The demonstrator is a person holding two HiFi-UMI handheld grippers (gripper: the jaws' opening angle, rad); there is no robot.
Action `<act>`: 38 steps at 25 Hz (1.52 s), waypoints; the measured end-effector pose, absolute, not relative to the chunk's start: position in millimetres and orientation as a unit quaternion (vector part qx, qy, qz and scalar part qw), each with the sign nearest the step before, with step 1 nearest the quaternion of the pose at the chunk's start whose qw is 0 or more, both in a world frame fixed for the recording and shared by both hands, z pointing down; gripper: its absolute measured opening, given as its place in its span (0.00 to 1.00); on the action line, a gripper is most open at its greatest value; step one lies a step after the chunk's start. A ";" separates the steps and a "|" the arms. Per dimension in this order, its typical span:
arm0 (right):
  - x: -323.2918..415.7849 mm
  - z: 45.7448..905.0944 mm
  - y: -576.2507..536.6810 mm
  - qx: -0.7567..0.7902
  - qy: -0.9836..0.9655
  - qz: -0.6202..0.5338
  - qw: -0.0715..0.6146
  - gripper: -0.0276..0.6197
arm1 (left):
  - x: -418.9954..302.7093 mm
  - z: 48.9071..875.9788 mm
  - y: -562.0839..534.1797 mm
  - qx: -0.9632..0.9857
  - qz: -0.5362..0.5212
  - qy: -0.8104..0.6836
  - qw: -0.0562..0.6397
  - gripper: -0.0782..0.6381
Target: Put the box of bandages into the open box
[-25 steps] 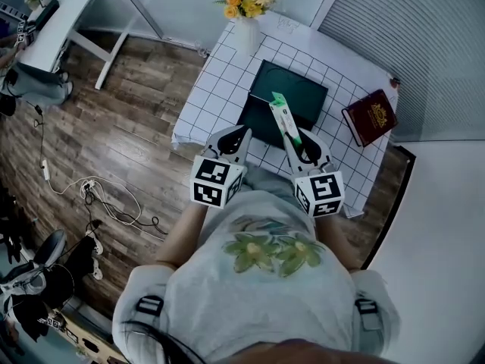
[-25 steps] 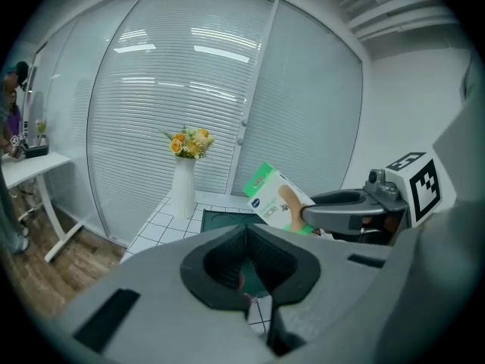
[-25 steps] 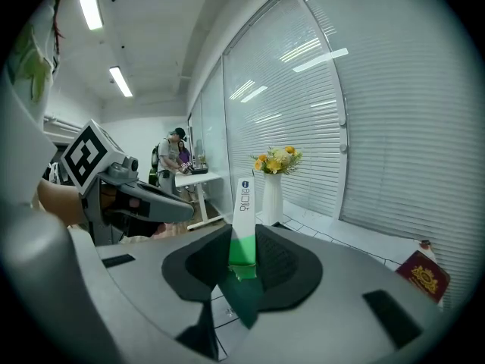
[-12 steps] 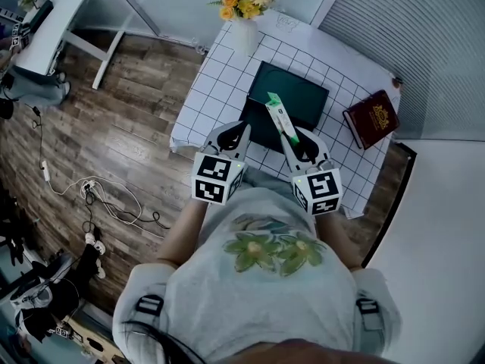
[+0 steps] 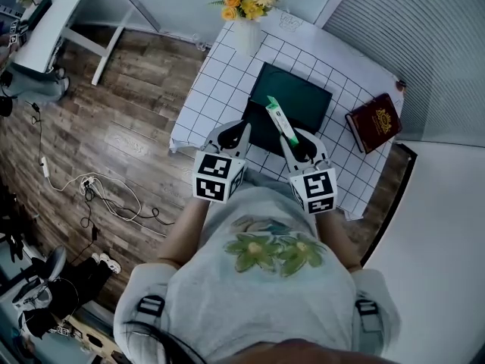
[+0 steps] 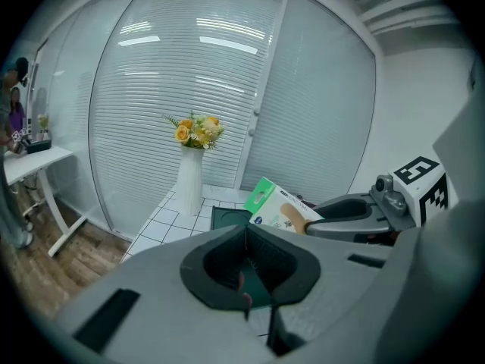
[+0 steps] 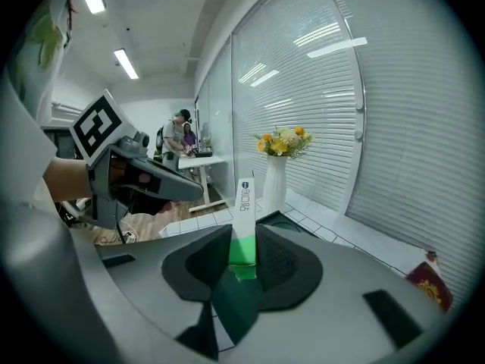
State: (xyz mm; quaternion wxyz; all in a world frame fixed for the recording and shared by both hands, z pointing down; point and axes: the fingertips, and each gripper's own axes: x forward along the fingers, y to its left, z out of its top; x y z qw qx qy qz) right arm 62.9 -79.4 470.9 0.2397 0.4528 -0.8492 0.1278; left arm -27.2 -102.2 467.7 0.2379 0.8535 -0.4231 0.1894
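Note:
My right gripper [image 5: 295,139] is shut on the box of bandages [image 5: 279,118], a slim white and green carton that sticks out forward over the open box [image 5: 299,97], a dark green shallow tray on the checked table. In the right gripper view the bandage box [image 7: 244,222] stands edge-on between the jaws. The left gripper view shows the carton's printed face [image 6: 277,211] held by the other gripper. My left gripper [image 5: 232,136] hangs shut and empty over the open box's near left corner.
A white vase of yellow flowers [image 5: 248,23] stands at the table's far edge. A dark red book [image 5: 373,122] lies at the right. The white checked table [image 5: 208,89] drops to wooden floor on the left. People stand at a far desk [image 7: 183,144].
The right gripper and the bandage box have shifted slightly forward and left over the open box. The left gripper has barely moved.

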 end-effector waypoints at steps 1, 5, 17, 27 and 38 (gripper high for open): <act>62.6 473.2 -80.1 0.451 -0.849 0.129 0.242 0.18 | -27.8 469.5 -103.0 0.853 0.190 -0.423 0.240 0.12; 61.5 481.4 -82.1 0.445 -0.849 0.139 0.248 0.18 | -28.2 476.1 -106.3 0.849 0.194 -0.423 0.250 0.12; 56.4 509.6 -87.7 0.425 -0.851 0.152 0.269 0.18 | -27.8 491.8 -116.8 0.840 0.199 -0.427 0.269 0.12; 54.4 525.2 -91.0 0.408 -0.851 0.161 0.289 0.18 | -28.1 503.6 -123.7 0.834 0.209 -0.426 0.281 0.12; 50.0 544.7 -90.9 0.384 -0.856 0.165 0.305 0.18 | -33.4 511.1 -126.5 0.826 0.213 -0.433 0.291 0.12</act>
